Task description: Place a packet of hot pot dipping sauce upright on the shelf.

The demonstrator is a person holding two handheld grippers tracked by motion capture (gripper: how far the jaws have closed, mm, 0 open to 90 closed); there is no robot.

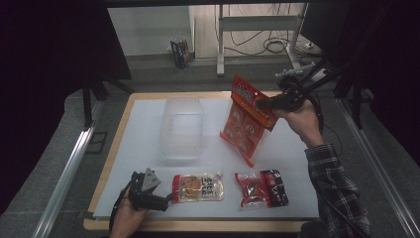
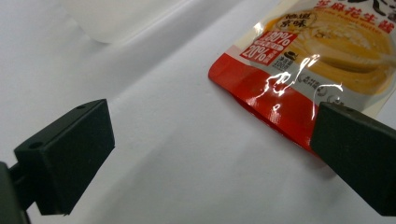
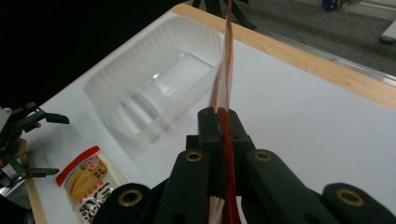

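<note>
right gripper (image 1: 265, 103) raised above table, jaws clamped tight; left gripper (image 1: 168, 197) low, level, jaws spread wide

This looks like a lab or test room set up for recording, not a home. A white sheet covers the wood-edged surface (image 1: 148, 124), and dark curtains (image 1: 49, 74) hang at both sides, boxing the area in. Metal rails (image 1: 69, 168) run along the grey carpeted floor (image 1: 163, 74) at either side. Beyond the surface stands a metal-legged desk frame (image 1: 257, 29) with loose cables (image 1: 275, 47) coiled on the floor beneath it, and a small box (image 1: 181, 53) sits against the pale wall. The light is dim and even.
</note>
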